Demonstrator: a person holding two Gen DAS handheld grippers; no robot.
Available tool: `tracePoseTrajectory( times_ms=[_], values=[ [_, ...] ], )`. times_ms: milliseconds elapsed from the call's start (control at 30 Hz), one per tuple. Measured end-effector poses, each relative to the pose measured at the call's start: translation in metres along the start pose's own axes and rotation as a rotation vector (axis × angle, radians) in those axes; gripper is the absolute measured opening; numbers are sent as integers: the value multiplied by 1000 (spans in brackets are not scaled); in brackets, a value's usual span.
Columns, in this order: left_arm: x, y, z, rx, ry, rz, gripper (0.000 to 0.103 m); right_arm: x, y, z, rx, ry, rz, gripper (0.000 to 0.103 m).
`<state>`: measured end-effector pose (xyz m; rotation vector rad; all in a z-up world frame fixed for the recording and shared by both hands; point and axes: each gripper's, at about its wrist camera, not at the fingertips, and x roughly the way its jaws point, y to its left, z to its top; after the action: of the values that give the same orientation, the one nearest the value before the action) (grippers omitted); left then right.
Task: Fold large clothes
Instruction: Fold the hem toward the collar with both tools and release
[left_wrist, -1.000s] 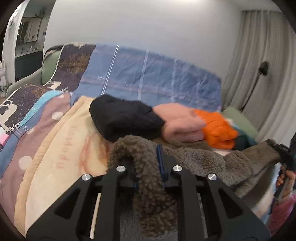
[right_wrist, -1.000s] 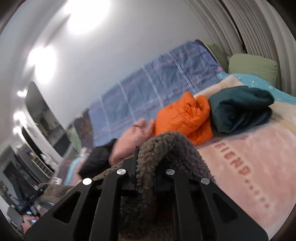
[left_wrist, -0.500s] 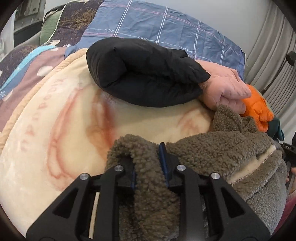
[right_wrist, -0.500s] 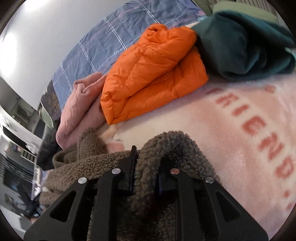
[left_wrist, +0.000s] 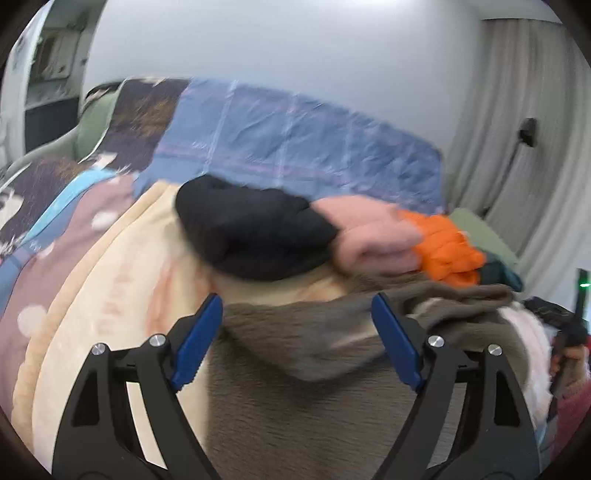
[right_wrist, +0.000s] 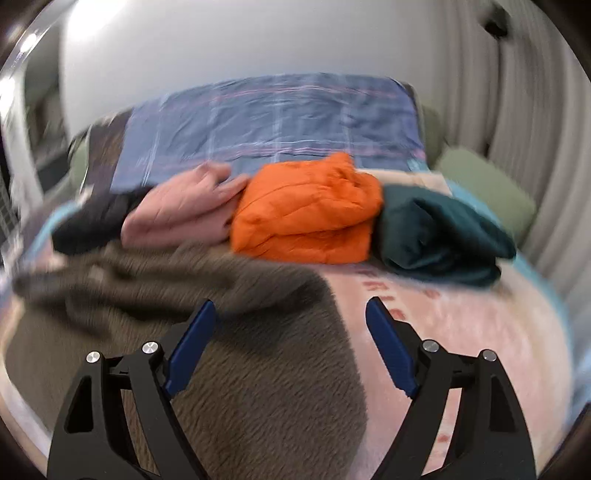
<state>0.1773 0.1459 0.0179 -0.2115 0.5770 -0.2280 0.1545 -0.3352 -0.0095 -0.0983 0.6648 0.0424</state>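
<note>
Now both the left gripper and right gripper had just sprung wide, pads clear of the brown fleece below.

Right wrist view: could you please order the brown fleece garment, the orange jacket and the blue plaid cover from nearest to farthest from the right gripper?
1. Brown fleece garment, beneath the open right gripper.
2. Orange jacket, folded, mid-bed.
3. Blue plaid cover, at the far wall.

The left hand-held gripper, jaws just opened wide, hovers over the brown fleece garment.
</note>
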Motion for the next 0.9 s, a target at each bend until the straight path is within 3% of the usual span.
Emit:
tracePoseTrajectory(
  times_ms=[67,100,133,200,233,267,333,367,433,567,633,733,767,900],
  values=[
    [1,-24,-4,59,62,-67,83,2,20,-3,-81,-3,-9,82],
    [5,-32,-7,77,89,-82,78,5,30,-3,-120,4,6,71],
    [12,-45,-12,109,140,-115,73,8,36,-3,-135,22,21,54],
    [27,-62,-21,147,208,-156,46,23,44,0,-135,83,52,32],
    [37,-69,-26,165,250,-170,39,32,47,1,-127,115,68,22],
    [52,-77,-31,184,310,-180,27,40,49,3,-122,145,76,20],
    [78,-85,-40,210,404,-180,21,64,49,8,-88,217,79,19],
    [96,-90,-43,230,452,-161,21,74,46,12,-68,236,71,19],
    [118,-95,-37,259,464,-97,21,90,35,26,-3,234,64,19],
    [148,-88,-5,317,358,93,23,118,7,52,116,206,17,19],
    [164,-82,5,320,342,123,35,145,-2,51,147,274,-5,19],
    [193,-77,-2,352,371,190,60,189,-14,16,213,434,9,20],
    [204,-73,-11,359,401,222,77,192,-20,8,249,427,28,20],
    [215,-56,-15,268,440,136,77,182,-45,-2,384,379,135,19]
  ],
)
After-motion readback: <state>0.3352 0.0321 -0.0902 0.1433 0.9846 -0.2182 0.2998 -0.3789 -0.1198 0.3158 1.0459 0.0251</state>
